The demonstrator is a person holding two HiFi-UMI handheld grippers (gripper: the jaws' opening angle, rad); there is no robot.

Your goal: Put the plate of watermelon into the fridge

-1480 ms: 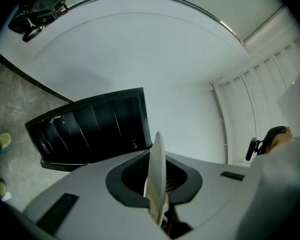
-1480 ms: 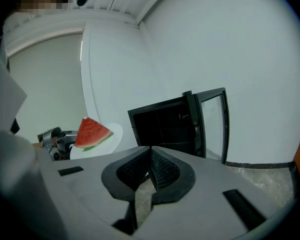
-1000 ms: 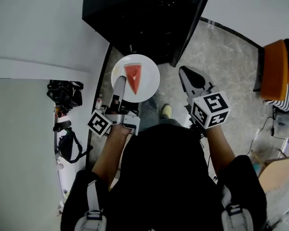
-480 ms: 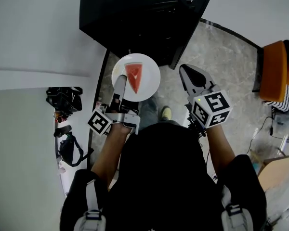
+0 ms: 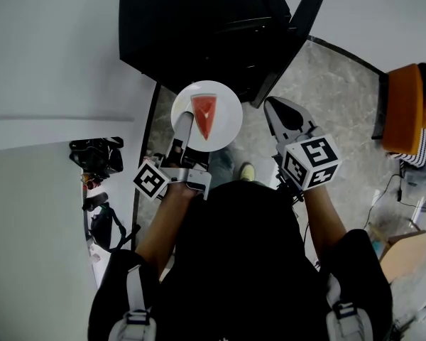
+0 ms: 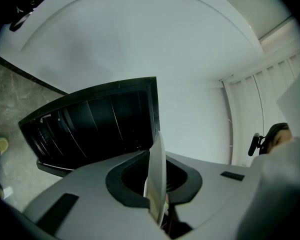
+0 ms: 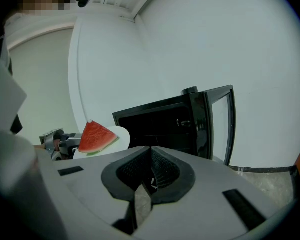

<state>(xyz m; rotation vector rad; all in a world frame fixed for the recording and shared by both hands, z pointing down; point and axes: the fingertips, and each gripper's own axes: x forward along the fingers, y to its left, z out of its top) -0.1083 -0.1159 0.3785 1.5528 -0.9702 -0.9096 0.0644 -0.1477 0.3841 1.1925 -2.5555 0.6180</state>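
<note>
The left gripper clamps the round white plate bearing a red watermelon wedge, facing the open black fridge. The right gripper has its jaws together, empty. Next, I'd judge: slide the plate in level.

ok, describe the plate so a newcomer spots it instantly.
Find the open black fridge at the top of the head view. In front of it is a round white plate, gripped at its edge by the left tool. It alone carries a red watermelon wedge.

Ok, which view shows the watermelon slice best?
Head view: it looks straight down on the whole watermelon slice, lying on the plate. The right gripper view shows it side-on; the left gripper view shows only the plate's edge.
</note>
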